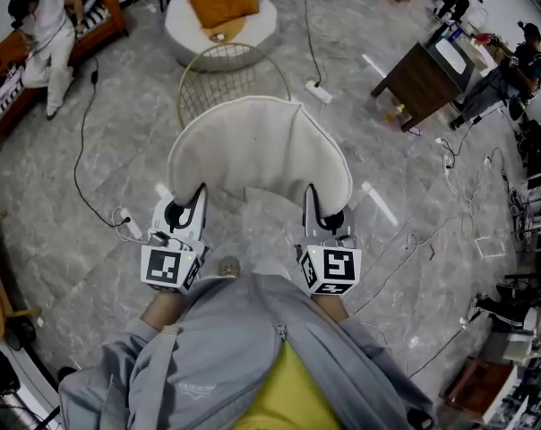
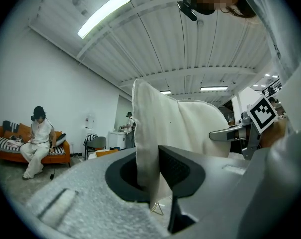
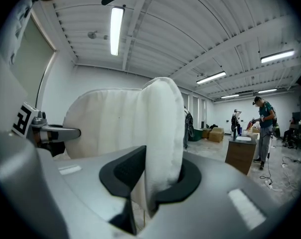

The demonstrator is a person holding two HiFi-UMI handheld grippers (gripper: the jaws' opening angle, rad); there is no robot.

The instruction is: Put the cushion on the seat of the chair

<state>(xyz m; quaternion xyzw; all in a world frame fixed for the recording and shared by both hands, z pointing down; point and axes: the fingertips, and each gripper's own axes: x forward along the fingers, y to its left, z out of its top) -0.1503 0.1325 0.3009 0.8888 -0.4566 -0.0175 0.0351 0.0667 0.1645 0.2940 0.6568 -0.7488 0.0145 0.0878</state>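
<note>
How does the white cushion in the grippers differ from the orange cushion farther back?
The white cushion is cream and rounded; the orange cushion is square. The white one is gripped at its near edge by the left gripper and right gripper; the orange one lies on a white round seat. Both are soft pads.

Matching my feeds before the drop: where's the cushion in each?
Head view: centre, cushion held by left tongs and right tongs.
Left gripper view: centre to right, edge clamped in the tongs.
Right gripper view: centre to left, edge clamped likewise.
Shared landmark: the other tongs' marker cube, beside the cushion in each gripper view; both show in head view.
</note>
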